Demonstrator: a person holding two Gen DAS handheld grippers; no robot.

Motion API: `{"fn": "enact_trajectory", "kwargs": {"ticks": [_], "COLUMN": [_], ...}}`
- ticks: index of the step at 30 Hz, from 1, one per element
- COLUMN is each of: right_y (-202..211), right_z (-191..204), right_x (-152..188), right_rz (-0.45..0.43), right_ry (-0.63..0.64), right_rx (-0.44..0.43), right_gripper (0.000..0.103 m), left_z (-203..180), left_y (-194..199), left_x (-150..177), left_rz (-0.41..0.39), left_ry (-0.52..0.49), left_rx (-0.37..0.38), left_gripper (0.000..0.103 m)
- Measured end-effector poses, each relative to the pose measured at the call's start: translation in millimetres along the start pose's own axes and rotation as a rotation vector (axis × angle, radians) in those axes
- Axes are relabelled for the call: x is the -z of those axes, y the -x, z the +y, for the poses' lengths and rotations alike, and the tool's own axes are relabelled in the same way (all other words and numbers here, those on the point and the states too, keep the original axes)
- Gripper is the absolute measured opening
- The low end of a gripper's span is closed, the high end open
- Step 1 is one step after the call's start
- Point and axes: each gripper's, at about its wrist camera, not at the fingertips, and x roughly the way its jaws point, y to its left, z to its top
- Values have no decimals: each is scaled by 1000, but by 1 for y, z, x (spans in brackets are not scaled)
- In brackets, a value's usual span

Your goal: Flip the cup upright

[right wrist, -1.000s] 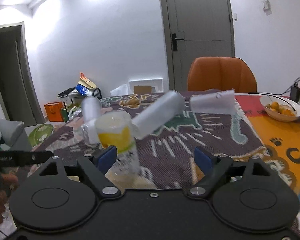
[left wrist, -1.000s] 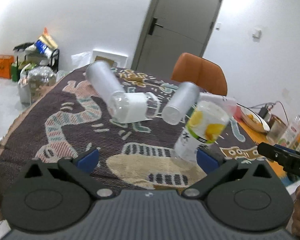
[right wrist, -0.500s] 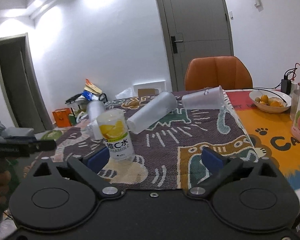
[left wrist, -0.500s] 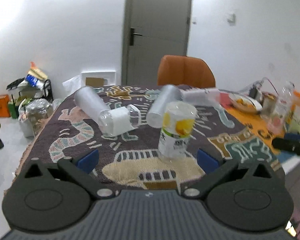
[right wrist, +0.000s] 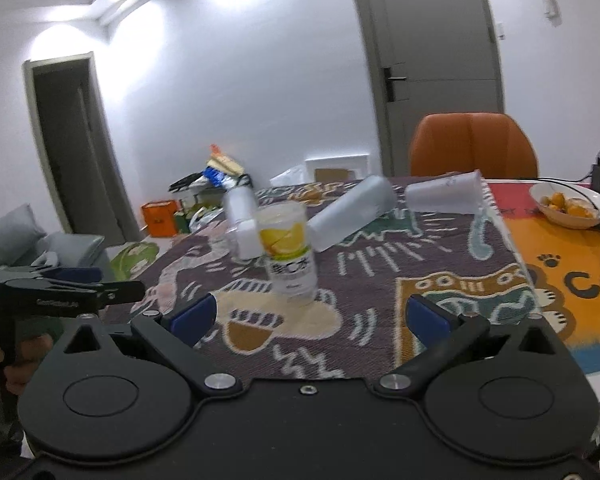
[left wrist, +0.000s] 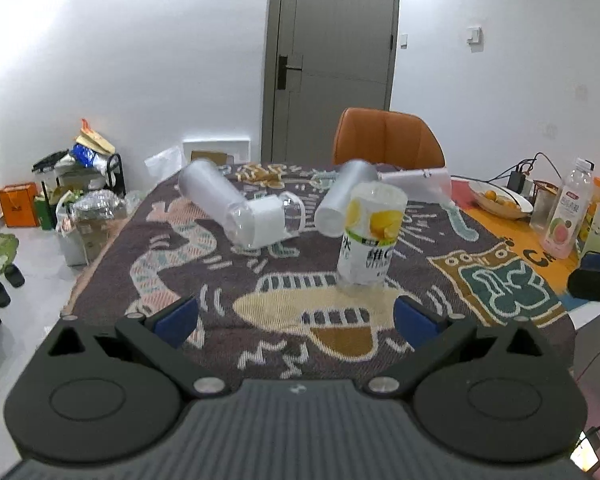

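Note:
A clear cup with a lemon label (left wrist: 370, 236) stands upright on the patterned cloth (left wrist: 260, 300); it also shows in the right wrist view (right wrist: 290, 252). Three frosted cups lie on their sides behind it: one at the left (left wrist: 216, 200), one in the middle (left wrist: 342, 200), one at the far right (left wrist: 416, 188). A clear mug with a white sleeve (left wrist: 272, 220) lies by the left cup. My left gripper (left wrist: 296, 320) is open and empty, short of the lemon cup. My right gripper (right wrist: 312, 316) is open and empty, also short of it.
An orange chair (left wrist: 388, 140) stands behind the table. A bowl of fruit (left wrist: 500, 200) and bottles (left wrist: 568, 216) stand at the right on an orange mat. The table's near edge lies just under both grippers. Clutter fills the floor at the left (left wrist: 80, 200).
The lemon cup went from tilted in the air to standing upright on the cloth. Both grippers have drawn back from it and stay open.

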Motion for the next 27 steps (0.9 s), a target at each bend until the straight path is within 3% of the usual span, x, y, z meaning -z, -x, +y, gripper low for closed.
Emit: {"fn": "enact_trajectory", "kwargs": {"ticks": [27], "right_y": [-3], "right_z": [18], "right_x": [2], "right_rz": [35], "right_ry": [17], "right_rx": [-25], "right_gripper": [103], "left_z": [0], "left_y": [20], "left_x": [-1], "left_rz": [-35], "left_ry": [-13], "left_rx": [-6], "left_gripper": [103]}}
